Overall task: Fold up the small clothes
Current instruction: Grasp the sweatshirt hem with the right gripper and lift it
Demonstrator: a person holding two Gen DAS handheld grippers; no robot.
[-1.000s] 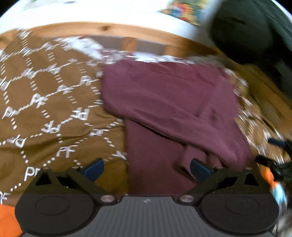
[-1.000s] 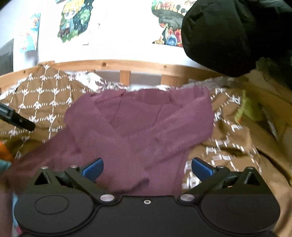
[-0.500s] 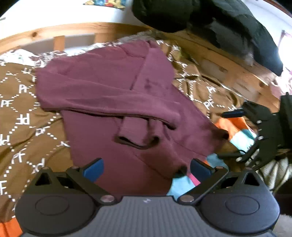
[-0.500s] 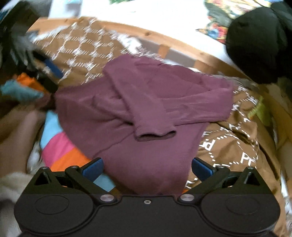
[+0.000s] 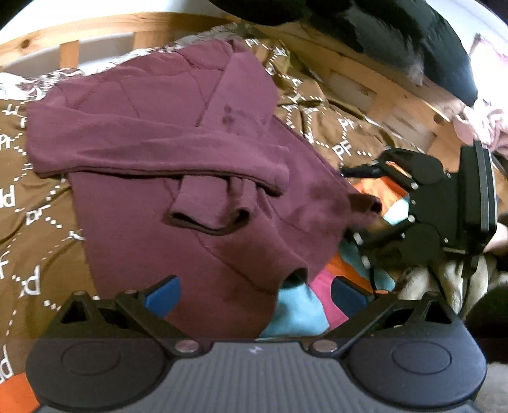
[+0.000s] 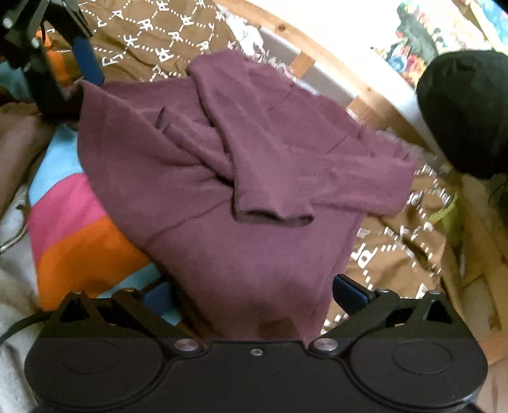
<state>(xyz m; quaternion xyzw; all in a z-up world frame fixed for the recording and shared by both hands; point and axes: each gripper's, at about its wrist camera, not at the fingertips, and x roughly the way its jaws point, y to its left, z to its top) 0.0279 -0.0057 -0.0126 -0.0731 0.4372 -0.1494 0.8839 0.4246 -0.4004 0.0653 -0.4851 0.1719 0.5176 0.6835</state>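
Note:
A maroon sweater [image 5: 177, 149] lies on a brown patterned blanket [image 5: 28, 254], both sleeves folded across its body. My left gripper [image 5: 254, 294] is open over the sweater's near hem, with one hem corner lying between its blue pads. My right gripper [image 5: 360, 205] shows at the right of the left wrist view, its fingers either side of the other hem corner. In the right wrist view the sweater [image 6: 254, 190] runs down between the right gripper's [image 6: 254, 295] wide jaws, which are closing; the pads do not press the cloth. A blue pad [image 6: 87, 60] of the left gripper shows top left.
A striped pink, orange and blue blanket [image 6: 73, 228] lies under the hem. Cream fleece [image 6: 16, 286] is at the near left. A wooden bed rail [image 5: 104, 25] runs behind, with dark clothing [image 6: 460, 111] piled on it. A hand [image 6: 22, 143] holds the left gripper.
Both views have swung and rolled from the sweater's upper part down to its hem, and both grippers have come closer to the hem corners. The sweater lies as before.

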